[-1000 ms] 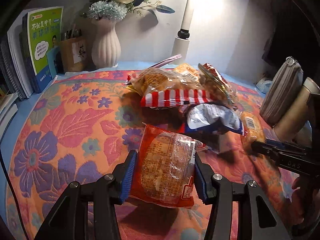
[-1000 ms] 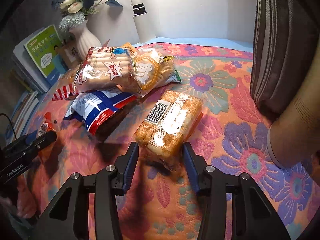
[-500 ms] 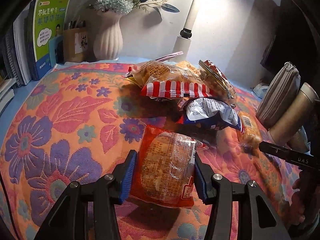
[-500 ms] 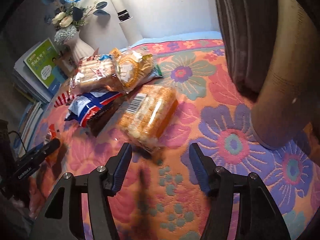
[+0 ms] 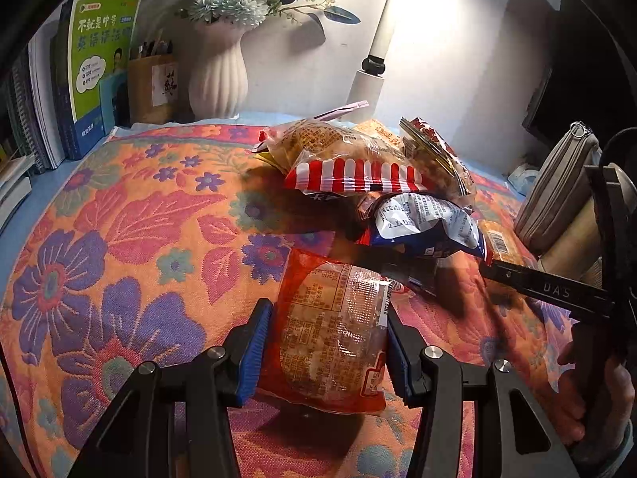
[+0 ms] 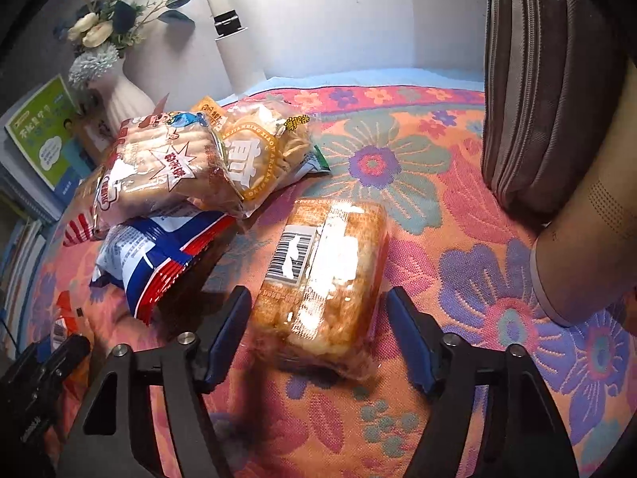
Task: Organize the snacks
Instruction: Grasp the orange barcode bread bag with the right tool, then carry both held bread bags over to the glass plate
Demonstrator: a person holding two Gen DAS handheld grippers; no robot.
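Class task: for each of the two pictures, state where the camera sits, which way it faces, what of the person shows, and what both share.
Left wrist: on the left gripper, looking down along jaws clamped on an orange snack pack; the person's right hand shows.
Right wrist: on the right gripper, looking down at a barcoded rice cracker pack between jaws that have just opened; no hand shows.
Shared: the floral cloth, blue-and-white bag, white vase.

The left claw (image 5: 326, 352) has its blue pads clamped on an orange snack pack (image 5: 330, 334) over the flowery cloth (image 5: 119, 239). Toward 12 o'clock sits a heap of snack bags (image 5: 374, 175). White vase (image 5: 219, 75) at 11, right claw (image 5: 549, 290) coming in from 3.
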